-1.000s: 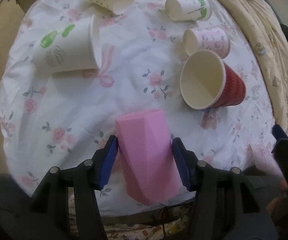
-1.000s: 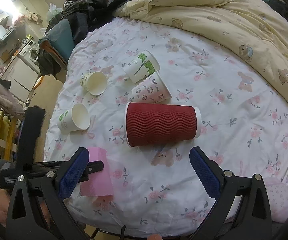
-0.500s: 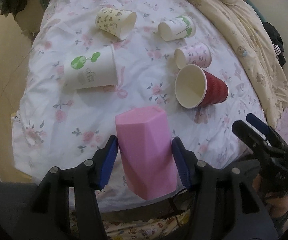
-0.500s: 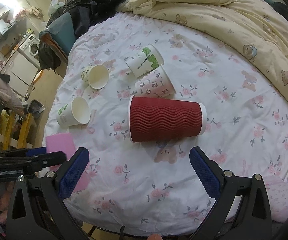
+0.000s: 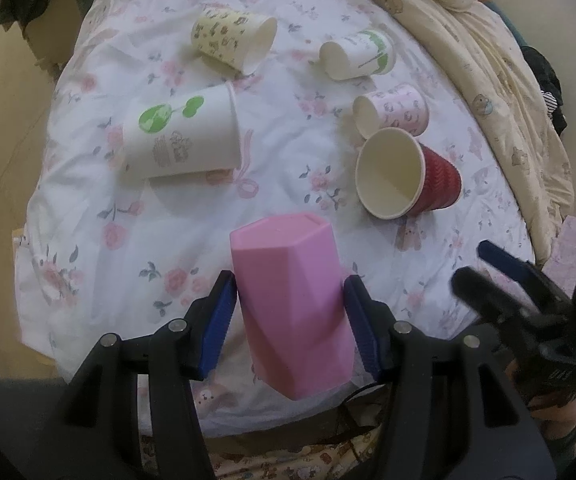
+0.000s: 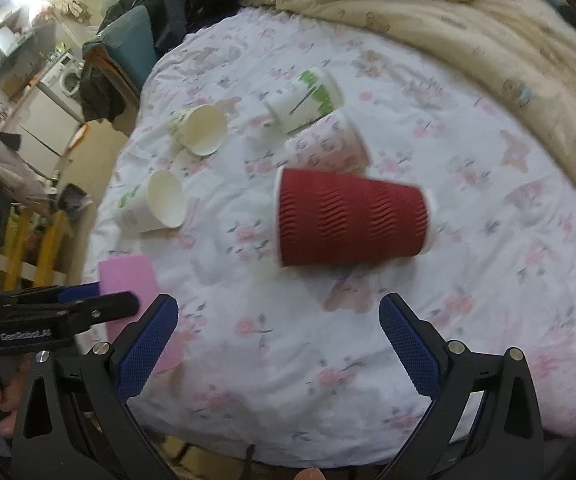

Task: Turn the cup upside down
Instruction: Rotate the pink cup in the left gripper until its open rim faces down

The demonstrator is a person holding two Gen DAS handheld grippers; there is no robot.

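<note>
Compared with half a second ago, the left gripper [image 5: 288, 320] sits closer to the bed [image 5: 288, 184], so the cups ahead of it loom larger, and the right gripper [image 6: 278, 340] has swung so that the red cup [image 6: 352, 220] lies almost straight ahead of its fingers and looks blurred. The left fingers [image 5: 218, 316] still clamp the pink cup [image 5: 292, 304] by its two sides, as they did a second ago. That cup hangs above the near edge of the bed, its long axis running away from the left wrist camera and tipped slightly upward; the faceted flat end faces away toward the other cups, and the nearer end drops below the fingers. In the right wrist view the pink cup [image 6: 128, 280] shows at the lower left, partly behind the left gripper's black arm. The right fingers [image 6: 148, 344] stand wide apart and hold nothing. The red cup [image 5: 408, 172] lies on its side with its open mouth toward the left gripper. Four paper cups lie on their sides beyond it: a green-sprout cup [image 5: 184, 136], a yellow cup [image 5: 234, 42], a green-striped cup [image 5: 358, 54] and a pale pink cup [image 5: 392, 110].
</note>
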